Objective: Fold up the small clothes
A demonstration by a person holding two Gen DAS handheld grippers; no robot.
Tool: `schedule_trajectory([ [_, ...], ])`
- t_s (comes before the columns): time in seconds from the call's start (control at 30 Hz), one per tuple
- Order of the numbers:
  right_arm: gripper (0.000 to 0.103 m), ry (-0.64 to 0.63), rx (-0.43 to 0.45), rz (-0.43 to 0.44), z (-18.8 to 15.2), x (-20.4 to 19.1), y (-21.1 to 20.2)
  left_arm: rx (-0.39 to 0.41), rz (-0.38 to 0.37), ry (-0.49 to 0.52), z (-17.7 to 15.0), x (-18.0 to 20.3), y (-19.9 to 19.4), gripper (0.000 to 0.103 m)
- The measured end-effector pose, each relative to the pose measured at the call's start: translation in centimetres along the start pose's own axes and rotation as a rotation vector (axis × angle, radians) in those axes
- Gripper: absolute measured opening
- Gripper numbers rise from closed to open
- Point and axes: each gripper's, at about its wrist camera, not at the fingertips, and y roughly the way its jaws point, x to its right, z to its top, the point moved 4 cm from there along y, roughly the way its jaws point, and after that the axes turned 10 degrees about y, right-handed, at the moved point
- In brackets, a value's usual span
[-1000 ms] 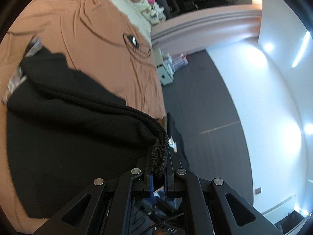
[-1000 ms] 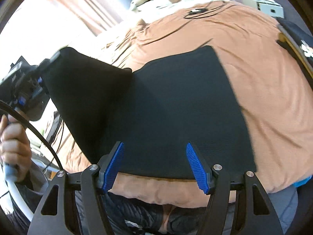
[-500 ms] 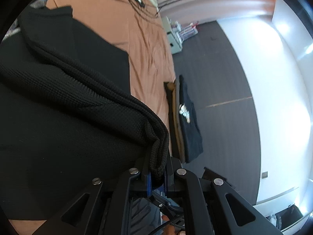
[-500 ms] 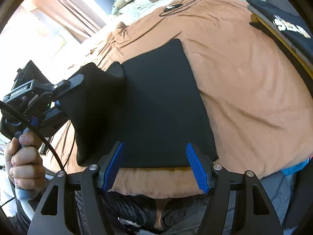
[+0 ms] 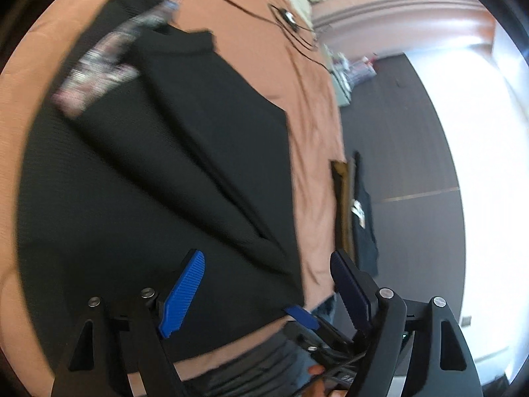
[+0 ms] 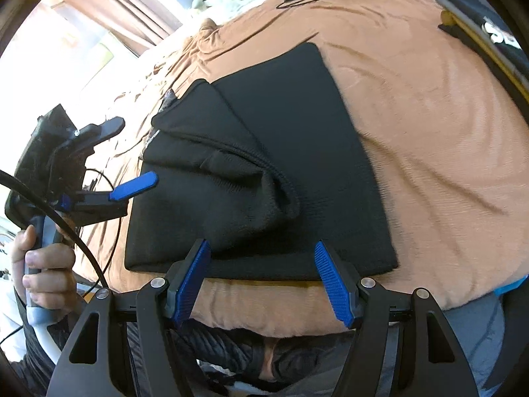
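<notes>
The patterned fabric [image 5: 99, 66] beside the black garment [image 5: 148, 182] is motion-blurred, its print unreadable.

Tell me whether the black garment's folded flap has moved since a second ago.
Yes. The flap has dropped from the left tool onto the garment's flat half, lying on the brown bedspread.

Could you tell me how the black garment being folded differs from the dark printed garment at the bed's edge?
The black garment is plain knit, lying mid-bed with one flap folded over. The printed garment bears white lettering and sits at the bed's edge, mostly cut off. Both are dark, and no gripper touches either.
</notes>
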Motion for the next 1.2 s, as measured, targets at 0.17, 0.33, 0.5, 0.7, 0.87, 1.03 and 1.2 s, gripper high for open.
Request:
schedule_trajectory([
  [0.17,0.064,0.098,-0.009,0.085,1.1,1.5,0.9,0.041,0.05,-0.044,1.8,-2.2,-0.7,0.079],
  [0.33,0.064,0.157,-0.013,0.12,1.7,3.2,1.2,0.034,0.098,-0.04,3.2,-2.4,0.4,0.079],
  [0.5,0.042,0.148,-0.038,0.117,1.8,3.4,1.8,-0.005,0.201,-0.033,4.0,-3.2,1.4,0.079],
  [0.7,0.009,0.122,-0.054,0.094,1.9,3.7,2.1,-0.035,0.203,-0.074,3.7,-3.9,2.1,0.079],
  [0.87,0.001,0.099,-0.02,0.101,1.7,3.2,1.3,0.0,0.213,-0.114,5.3,-4.7,2.7,0.079],
  [1.03,0.0,0.068,0.033,0.106,0.6,3.1,-0.6,0.012,0.211,-0.124,6.4,-4.2,3.0,0.025],
  [1.2,0.0,0.074,0.059,0.089,-0.1,4.3,-2.1,0.018,0.154,-0.07,7.6,-1.8,3.8,0.007],
])
